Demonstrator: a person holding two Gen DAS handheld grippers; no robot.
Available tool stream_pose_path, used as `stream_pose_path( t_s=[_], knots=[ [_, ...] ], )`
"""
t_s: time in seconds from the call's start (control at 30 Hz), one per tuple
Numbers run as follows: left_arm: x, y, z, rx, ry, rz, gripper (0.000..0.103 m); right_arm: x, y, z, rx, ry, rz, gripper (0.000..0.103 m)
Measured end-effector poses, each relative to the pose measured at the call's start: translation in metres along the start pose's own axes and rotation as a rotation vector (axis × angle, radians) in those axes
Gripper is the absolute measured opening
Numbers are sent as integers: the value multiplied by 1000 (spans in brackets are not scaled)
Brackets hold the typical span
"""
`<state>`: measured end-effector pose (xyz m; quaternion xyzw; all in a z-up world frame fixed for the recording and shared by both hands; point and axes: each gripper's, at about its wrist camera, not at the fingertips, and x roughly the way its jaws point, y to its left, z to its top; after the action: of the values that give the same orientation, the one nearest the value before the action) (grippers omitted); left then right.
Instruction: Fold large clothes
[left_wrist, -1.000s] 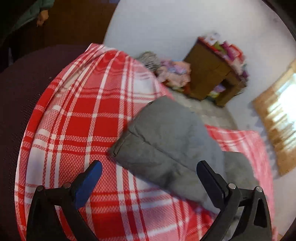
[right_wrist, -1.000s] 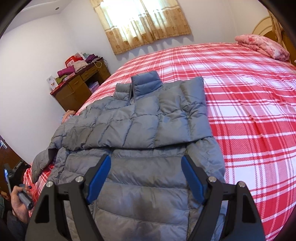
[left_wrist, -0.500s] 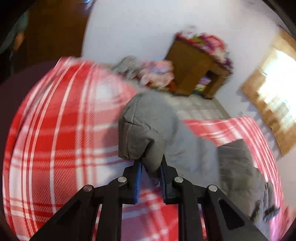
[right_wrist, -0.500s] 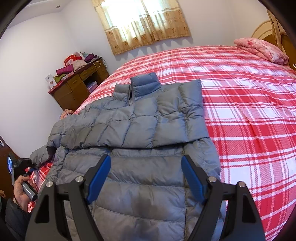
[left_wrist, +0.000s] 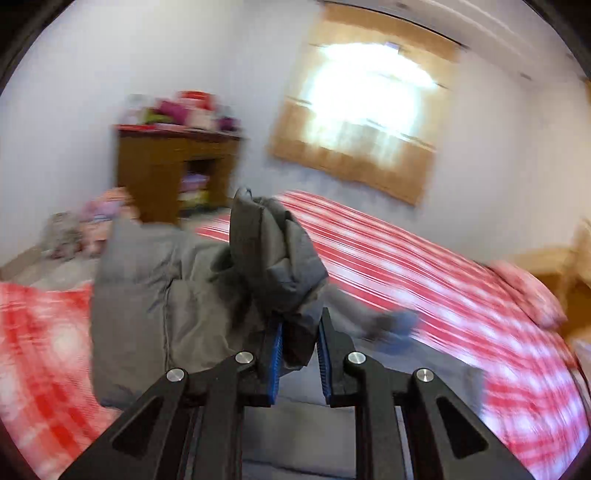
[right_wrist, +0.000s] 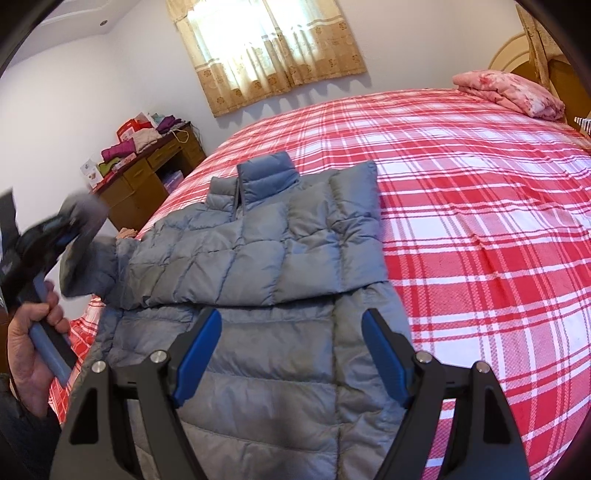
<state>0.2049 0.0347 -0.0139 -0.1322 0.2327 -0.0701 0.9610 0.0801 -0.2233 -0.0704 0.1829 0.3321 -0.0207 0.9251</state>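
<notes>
Seen from the right wrist camera, far left: a person's left hand (right_wrist: 31, 343) gripping the handle of the left gripper (right_wrist: 64, 230), blurred, raised beside the bed edge. Clamped between its blue pads, a grey sleeve cuff (right_wrist: 83, 218) of the puffer jacket (right_wrist: 258, 251), lifted clear of the bedspread. Behind and above that gripper: a wooden desk (right_wrist: 147, 184) against the white wall, piled with folded clothes (right_wrist: 140, 142).

Seen from the left wrist camera: left gripper (left_wrist: 299, 354) narrowed onto the sleeve (left_wrist: 273, 258), fabric bunched between the pads and standing up ahead of the fingertips; the remainder of the jacket (left_wrist: 147, 295) trailing down to the left; surroundings smeared by motion blur.

Centre, right wrist camera: jacket spread flat on the red-and-white plaid bedspread (right_wrist: 480, 221), collar (right_wrist: 267, 175) pointing away from the right gripper (right_wrist: 291, 354), one sleeve folded across the chest. Lower body panel directly beneath and ahead of the right gripper, whose blue-padded jaws stand wide apart with nothing between them, hovering above the quilted fabric without visible contact.

Beyond the collar: a curtained window (right_wrist: 266, 51), brightly lit.

Far right, well away from both grippers: a folded pink floral quilt (right_wrist: 509, 92) at the head of the bed, in front of a wooden headboard (right_wrist: 532, 66).
</notes>
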Motion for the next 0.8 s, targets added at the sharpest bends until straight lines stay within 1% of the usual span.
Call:
stream_pose_path(
  t_s=[0.1,0.13,0.2,0.23,0.3,0.37,0.43,0.47,0.5,0.57,0.7,0.77,0.8],
  knots=[
    [17,-54,-23,97,58,-140,17,-1,-10,3,13,-5,-12,81],
    [24,-68,-31,129,81,-173,17,-2,-15,5,18,-8,-23,81],
    [37,-88,-45,164,134,-205,17,-2,-22,7,27,-9,-35,81],
    [42,-92,-50,165,157,-215,17,-2,-25,8,31,-8,-38,81],
    [53,-91,-61,142,216,-251,17,-2,-32,10,40,-5,-45,81],
    [63,-90,-67,145,262,-246,18,-2,-36,11,44,-7,-40,82],
    [65,-91,-73,171,297,-225,29,-1,-37,12,41,-11,-44,85],
    [65,-87,-75,175,309,-221,47,-1,-37,12,40,-12,-42,86],
    [63,-85,-78,171,318,-224,71,0,-36,13,42,-12,-35,86],
    [65,-89,-80,164,332,-238,92,1,-35,16,49,-11,-25,86],
    [45,-86,-87,209,333,-221,93,0,-31,23,37,-20,-26,86],
    [44,-79,-86,201,340,-208,93,-2,-26,28,17,-26,-25,86],
    [36,-72,-85,192,341,-192,93,-3,-24,32,7,-31,-27,86]
  ],
)
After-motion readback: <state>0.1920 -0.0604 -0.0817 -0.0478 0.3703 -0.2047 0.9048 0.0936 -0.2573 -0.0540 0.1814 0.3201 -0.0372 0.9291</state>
